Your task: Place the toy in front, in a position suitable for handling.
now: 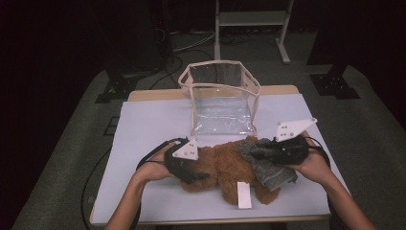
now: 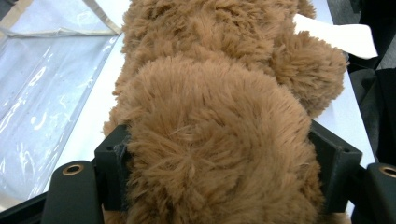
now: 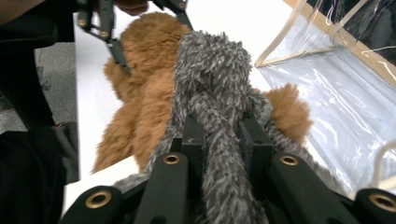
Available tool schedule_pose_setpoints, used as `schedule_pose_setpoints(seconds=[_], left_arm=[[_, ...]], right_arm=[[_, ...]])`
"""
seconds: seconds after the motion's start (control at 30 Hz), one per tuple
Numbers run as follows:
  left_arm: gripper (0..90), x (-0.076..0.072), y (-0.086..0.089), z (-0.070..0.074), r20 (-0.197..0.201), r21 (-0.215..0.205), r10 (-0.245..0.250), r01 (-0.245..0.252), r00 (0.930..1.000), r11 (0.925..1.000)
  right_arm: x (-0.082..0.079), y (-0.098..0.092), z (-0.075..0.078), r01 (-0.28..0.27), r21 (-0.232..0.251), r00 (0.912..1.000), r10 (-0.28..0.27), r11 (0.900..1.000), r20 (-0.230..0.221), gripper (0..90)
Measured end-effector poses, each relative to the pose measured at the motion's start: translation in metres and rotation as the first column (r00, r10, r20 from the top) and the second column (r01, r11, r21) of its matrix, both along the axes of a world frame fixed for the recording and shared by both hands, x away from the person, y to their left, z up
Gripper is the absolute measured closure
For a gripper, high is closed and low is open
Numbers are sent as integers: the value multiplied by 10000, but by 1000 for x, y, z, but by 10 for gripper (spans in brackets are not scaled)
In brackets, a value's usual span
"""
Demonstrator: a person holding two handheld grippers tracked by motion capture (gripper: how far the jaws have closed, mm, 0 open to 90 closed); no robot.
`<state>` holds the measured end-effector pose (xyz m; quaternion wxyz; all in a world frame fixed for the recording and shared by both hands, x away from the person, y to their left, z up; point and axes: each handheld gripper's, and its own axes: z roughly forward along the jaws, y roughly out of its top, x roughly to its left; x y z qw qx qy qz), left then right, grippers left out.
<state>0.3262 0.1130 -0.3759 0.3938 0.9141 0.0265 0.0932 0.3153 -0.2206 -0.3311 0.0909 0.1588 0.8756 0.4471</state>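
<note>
A brown plush bear lies on the white table top with a grey knitted scarf at its right end. My left gripper is shut on a rounded furry part of the bear; its black jaws press into the fur from both sides. My right gripper is shut on a strand of the grey scarf, which runs between its jaws. In the right gripper view the bear lies beyond the scarf, with the left gripper on it.
A clear plastic bag with beige trim stands open just behind the bear, also seen as the bag and the bag. A white tag lies at the bear's near side. Dark floor and stand legs surround the table.
</note>
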Motion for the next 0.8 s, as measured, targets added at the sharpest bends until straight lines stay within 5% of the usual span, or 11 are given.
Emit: schedule_pose_setpoints(seconds=[0.17,0.3,0.43,0.63,0.8], left_arm=[[190,4,10,6,-199,188,249,-245,9995,9995],[169,1,15,10,-242,569,235,-221,9994,9981],[189,-2,24,10,-435,410,233,-215,9988,9989],[283,-5,22,7,-423,546,156,-133,9990,9984],[292,-5,20,6,-501,741,18,19,9987,9972]], right_arm=[[4,13,-21,-371,80,9975,375,9993,-602,749],[-5,23,-28,-604,221,9965,616,9979,-561,752],[-10,33,-32,-835,181,9951,843,9963,-512,753],[-15,17,-28,-771,285,9958,784,9966,-469,749],[-12,-7,-16,-93,361,9996,102,9993,-266,746]])
